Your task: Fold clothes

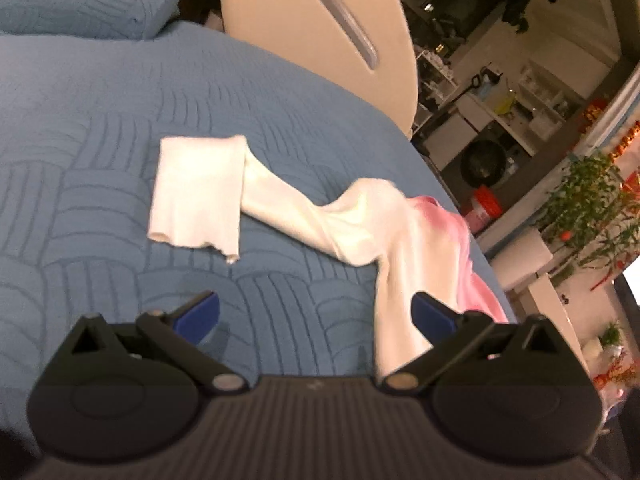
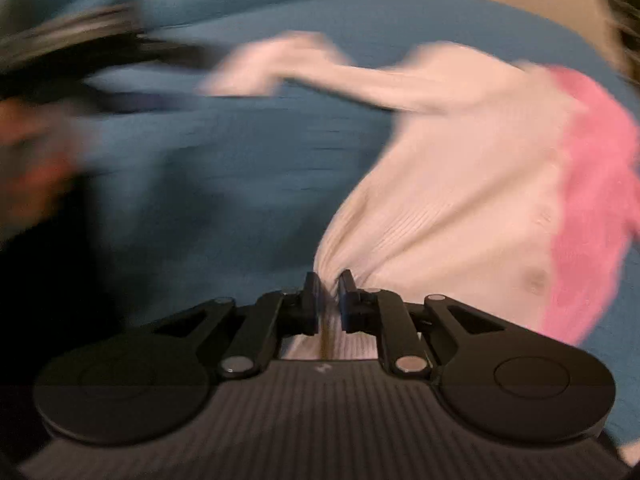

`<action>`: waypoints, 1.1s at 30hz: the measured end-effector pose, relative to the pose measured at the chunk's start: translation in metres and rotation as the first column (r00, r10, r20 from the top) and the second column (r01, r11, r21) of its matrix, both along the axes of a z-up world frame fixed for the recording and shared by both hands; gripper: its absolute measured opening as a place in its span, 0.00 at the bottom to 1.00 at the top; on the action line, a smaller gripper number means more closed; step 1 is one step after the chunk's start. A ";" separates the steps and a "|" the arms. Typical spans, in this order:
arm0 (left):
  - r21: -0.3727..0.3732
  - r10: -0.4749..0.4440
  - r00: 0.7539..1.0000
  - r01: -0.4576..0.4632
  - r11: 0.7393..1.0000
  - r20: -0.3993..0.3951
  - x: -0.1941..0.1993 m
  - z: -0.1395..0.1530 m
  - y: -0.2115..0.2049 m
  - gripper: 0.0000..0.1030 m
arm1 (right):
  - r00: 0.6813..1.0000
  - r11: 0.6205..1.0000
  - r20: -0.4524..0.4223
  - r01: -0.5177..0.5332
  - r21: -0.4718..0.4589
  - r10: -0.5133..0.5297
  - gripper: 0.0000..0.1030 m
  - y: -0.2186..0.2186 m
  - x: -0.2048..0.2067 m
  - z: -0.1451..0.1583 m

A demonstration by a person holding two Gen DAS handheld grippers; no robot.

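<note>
Fabric lies strung across the blue bed (image 1: 100,120): a white cardigan (image 1: 360,220), its sleeve end flat toward the bed's middle, its body bunched up near the right edge over pink lining. The left gripper (image 1: 316,316) hovers spread and empty; the right gripper (image 2: 328,284) is clenched on the cardigan's hem. Judging by this, spreading it flat calls for a steady pull without twisting.

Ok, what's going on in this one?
A person is folding clothes on a blue bedspread. The right gripper is shut on the hem of a white ribbed cardigan lying over a pink garment. The left gripper hovers open; one sleeve lies spread out. The right view is motion-blurred.
</note>
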State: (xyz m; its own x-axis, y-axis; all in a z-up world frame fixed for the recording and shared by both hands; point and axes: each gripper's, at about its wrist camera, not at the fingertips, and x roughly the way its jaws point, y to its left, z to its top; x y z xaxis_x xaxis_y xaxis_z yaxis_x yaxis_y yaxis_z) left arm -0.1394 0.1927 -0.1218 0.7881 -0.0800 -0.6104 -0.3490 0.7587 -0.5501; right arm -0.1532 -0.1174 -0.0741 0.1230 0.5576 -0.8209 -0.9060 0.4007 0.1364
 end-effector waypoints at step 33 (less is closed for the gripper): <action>0.683 0.204 0.975 -0.086 0.725 -0.093 0.050 0.020 0.059 0.35 | 0.890 0.928 0.427 0.283 -0.241 -0.160 0.09 0.048 0.342 0.002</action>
